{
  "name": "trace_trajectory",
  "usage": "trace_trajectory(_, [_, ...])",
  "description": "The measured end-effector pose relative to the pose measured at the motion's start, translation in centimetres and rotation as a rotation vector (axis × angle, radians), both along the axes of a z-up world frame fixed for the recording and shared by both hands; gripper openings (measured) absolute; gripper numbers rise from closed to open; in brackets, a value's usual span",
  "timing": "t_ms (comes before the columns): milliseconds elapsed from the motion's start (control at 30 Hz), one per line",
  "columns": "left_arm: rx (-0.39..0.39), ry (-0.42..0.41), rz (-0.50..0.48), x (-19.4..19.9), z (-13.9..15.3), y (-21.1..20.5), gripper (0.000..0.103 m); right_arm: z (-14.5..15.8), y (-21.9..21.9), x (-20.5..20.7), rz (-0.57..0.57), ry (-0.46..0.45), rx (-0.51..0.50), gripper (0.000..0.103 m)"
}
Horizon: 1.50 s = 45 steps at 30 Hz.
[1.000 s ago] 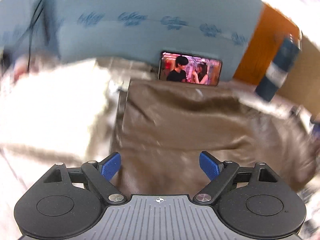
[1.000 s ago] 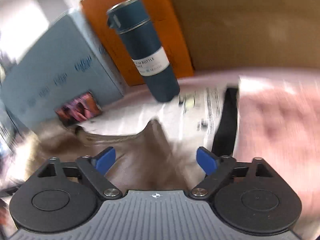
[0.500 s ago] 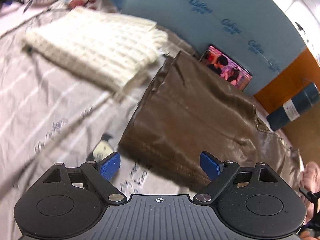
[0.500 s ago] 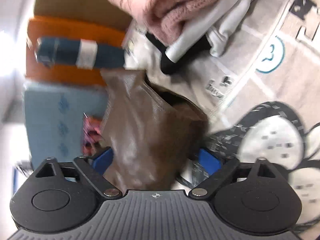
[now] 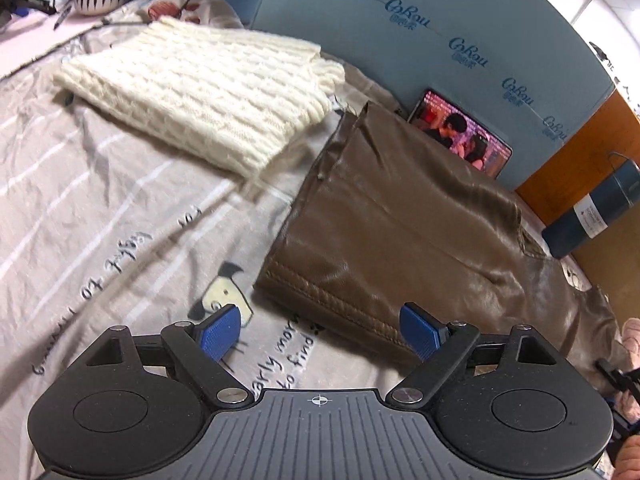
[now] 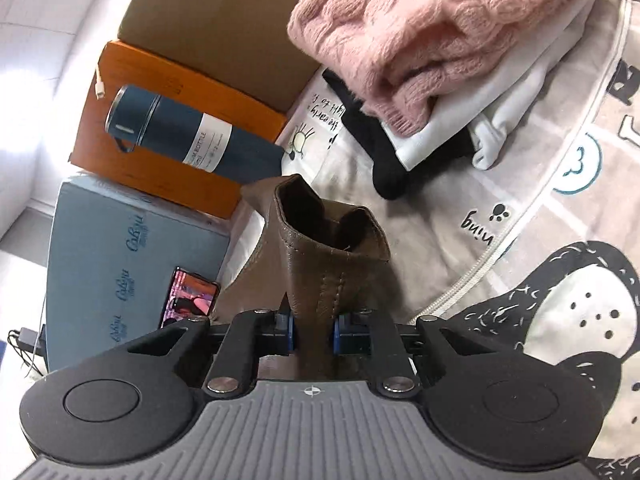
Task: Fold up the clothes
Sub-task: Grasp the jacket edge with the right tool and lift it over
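A brown leather garment (image 5: 400, 220) lies folded on the printed bedsheet (image 5: 100, 240). My left gripper (image 5: 320, 330) is open and empty, just short of its stitched near hem. My right gripper (image 6: 313, 330) is shut on a raised end of the same brown garment (image 6: 328, 264), whose open cuff stands up in front of the pads.
A folded cream knit sweater (image 5: 208, 92) lies to the left. A pile with a pink knit sweater (image 6: 432, 28) lies at the right. A phone (image 5: 460, 136) leans on a blue foam board. A dark blue bottle (image 6: 180, 136) stands by an orange box.
My right gripper has closed on the end of the brown garment. My left gripper has drawn back a little and stays open.
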<state>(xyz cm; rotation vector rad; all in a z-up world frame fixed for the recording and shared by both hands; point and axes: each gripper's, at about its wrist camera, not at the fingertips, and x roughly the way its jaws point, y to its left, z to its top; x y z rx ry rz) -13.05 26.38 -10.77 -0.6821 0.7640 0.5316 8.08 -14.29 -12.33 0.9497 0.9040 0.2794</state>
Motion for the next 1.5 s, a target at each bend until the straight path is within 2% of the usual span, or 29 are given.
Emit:
trace_trajectory(200, [0.161,-0.002,-0.073,0.5,1.8,-1.2,0.089,1.6,-1.8,-0.4,-0.052,-0.050,-0.047,0.010])
trace_trajectory(333, [0.375,0.059,-0.197,1.7,1.9,-3.8,0.089,2.2,-2.6,0.1,-0.028,-0.050,-0.034,0.013])
trace_trajectory(400, [0.464,0.123,-0.255,2.4,1.1,-4.8,0.089,2.2,-2.5,0.6,-0.003,-0.034,-0.019,0.024])
trace_trajectory(467, [0.545,0.196,-0.310,3.0,0.1,-5.7,0.089,1.8,-2.8,1.0,-0.016,-0.014,0.008,0.047])
trace_trajectory(500, [0.563,0.217,-0.326,3.2,-0.1,-5.9,0.089,1.6,-2.9,1.2,-0.020,-0.005,0.016,0.049])
trace_trajectory(700, [0.559,0.271,-0.365,2.9,-0.6,-5.9,0.089,1.0,-3.7,1.4,-0.070,0.031,0.009,0.051])
trace_trajectory(733, [0.558,0.280,-0.372,2.8,-0.7,-6.0,0.089,1.0,-3.8,1.4,-0.085,0.033,0.008,0.048])
trace_trajectory(800, [0.561,0.292,-0.389,2.6,-0.8,-6.0,0.089,1.1,-3.8,1.4,-0.097,0.034,-0.006,0.031])
trace_trajectory(833, [0.567,0.283,-0.391,2.5,-0.6,-6.0,0.089,1.3,-3.7,1.3,-0.096,0.027,-0.018,0.019])
trace_trajectory(1033, [0.586,0.240,-0.450,3.8,-0.9,-6.4,0.089,5.4,-1.1,0.0,-0.059,-0.104,-0.093,0.016])
trace_trajectory(1267, [0.597,0.183,-0.507,5.4,-1.1,-6.6,0.090,11.0,4.3,-1.5,0.089,-0.255,-0.111,0.016])
trace_trajectory(1400, [0.532,0.098,-0.419,5.1,0.4,-5.4,0.090,13.3,9.3,-1.8,0.223,-0.313,-0.141,0.016])
trace_trajectory(1433, [0.491,0.058,-0.386,4.8,0.9,-4.8,0.090,13.6,10.6,-1.9,0.258,-0.324,-0.149,0.016])
trace_trajectory(1500, [0.363,-0.049,-0.316,4.0,1.8,-3.2,0.090,13.6,13.1,-2.3,0.341,-0.333,-0.166,0.016])
